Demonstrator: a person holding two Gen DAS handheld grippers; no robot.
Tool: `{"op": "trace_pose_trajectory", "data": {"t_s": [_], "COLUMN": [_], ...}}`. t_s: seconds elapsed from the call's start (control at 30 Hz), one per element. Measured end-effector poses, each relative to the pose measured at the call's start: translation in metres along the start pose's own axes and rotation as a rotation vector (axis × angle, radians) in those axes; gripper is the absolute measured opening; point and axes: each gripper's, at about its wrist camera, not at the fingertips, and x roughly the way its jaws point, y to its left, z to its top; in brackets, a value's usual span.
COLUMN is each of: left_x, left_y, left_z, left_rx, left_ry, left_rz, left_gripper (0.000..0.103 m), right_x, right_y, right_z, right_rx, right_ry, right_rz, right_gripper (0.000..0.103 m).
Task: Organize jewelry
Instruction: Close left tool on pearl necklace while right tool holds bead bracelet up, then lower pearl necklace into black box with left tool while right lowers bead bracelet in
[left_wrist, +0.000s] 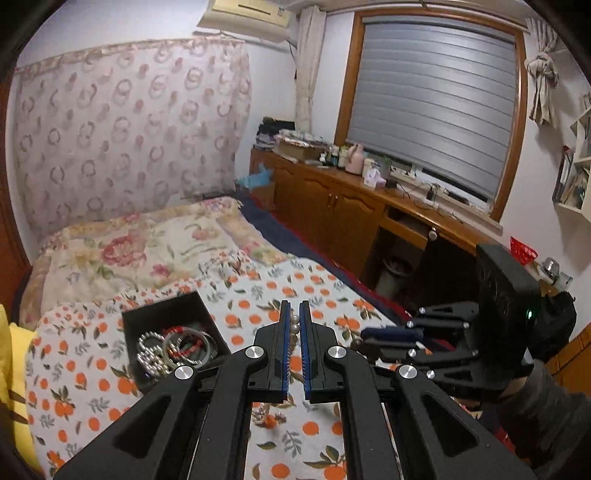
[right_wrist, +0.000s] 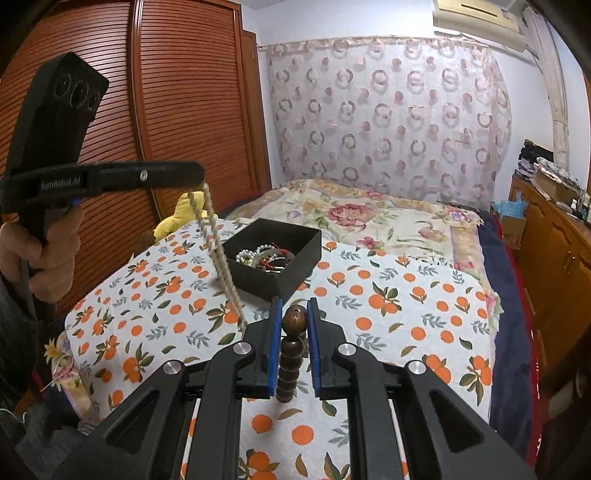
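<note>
A: Left wrist view?
B: The left gripper is pinched narrow on a pearl strand, above the orange-print blanket. The black box of jewelry sits left, near the blanket's far edge.

A: Right wrist view?
B: The right gripper clasps a brown bead string. The box lies ahead, with bare blanket to its right.

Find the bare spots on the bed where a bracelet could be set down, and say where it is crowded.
Free: the orange-print cover right of the black box, and the floral quilt behind it. Crowded: inside the box, already piled with jewelry.
</note>
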Motion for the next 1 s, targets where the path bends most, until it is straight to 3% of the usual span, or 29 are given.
{"op": "trace_pose_trajectory", "data": {"t_s": [0.6,1.0], "left_x": [-0.034,-0.031], "left_y": [0.015,0.059], "left_z": [0.049,0.069], "left_rx": [-0.017,-0.045], "left_ry": [-0.1,-0.105], "left_rz": [0.064,0.165], "left_gripper": [0.004,0.004], "right_x": [-0.001,0.018], "right_y": [0.009,0.011], "right_z": [0.042,0.075], "right_rx": [-0.016,-0.024], "right_ry": [-0.069,-0.089], "right_rz": [0.014,0.03], "right_gripper": [0.015,0.015]}}
